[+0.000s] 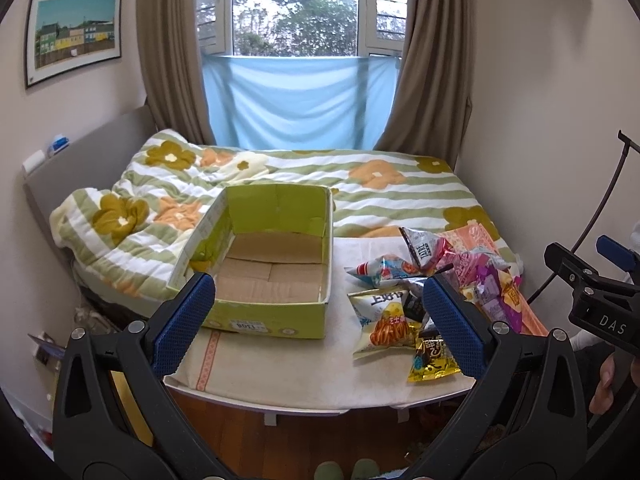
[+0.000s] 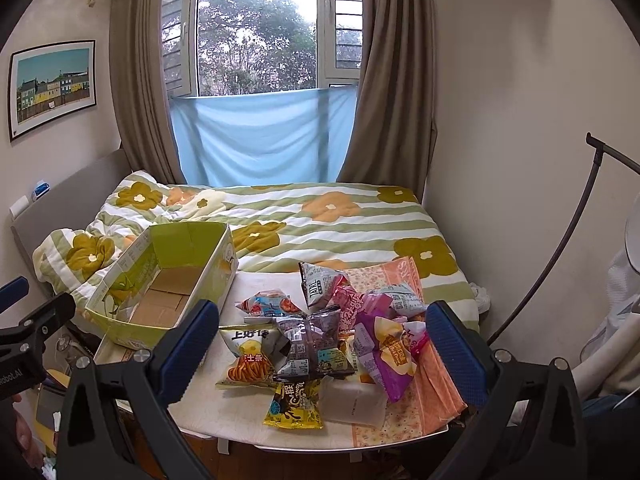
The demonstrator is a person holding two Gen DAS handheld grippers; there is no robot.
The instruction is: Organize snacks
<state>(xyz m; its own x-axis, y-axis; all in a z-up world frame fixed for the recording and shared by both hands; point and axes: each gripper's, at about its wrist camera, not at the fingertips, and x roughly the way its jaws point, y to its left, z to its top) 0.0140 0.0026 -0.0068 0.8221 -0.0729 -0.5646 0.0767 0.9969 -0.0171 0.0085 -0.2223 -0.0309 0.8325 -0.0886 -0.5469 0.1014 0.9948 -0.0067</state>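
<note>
You held two grippers over the near edge of the table [image 1: 304, 376], and both stood with their blue pads wide apart, gripping nothing: your left gripper [image 1: 320, 320] hung in front of the box and the pile, your right gripper [image 2: 324, 344] in front of the pile. One cardboard box [image 1: 264, 322], green outside and bare brown inside, sat on the left part of the table with nothing in it. The snacks [image 2: 320, 332] lay in one loose heap to the right of the box, apart from it, partly on an orange patterned cloth [image 2: 424, 396]. You could count about ten packets, though the heap overlapped too much for an exact number. Among them were one white bag with orange sticks printed on it [image 2: 250, 356] at the near left of the heap, one yellow and black packet [image 2: 294, 404] nearest you, one purple bag [image 2: 390, 354] on the right, one grey transparent bag [image 2: 314, 344] in the middle, one red and blue packet [image 2: 268, 304] at the far left, and one tall silver packet [image 2: 318, 284] standing at the far side. Behind the table lay one bed with a striped flowered blanket [image 1: 384, 196], then one window [image 1: 296, 8] with two brown curtains [image 1: 432, 56]. One framed picture [image 1: 74, 34] hung on the left wall.
</note>
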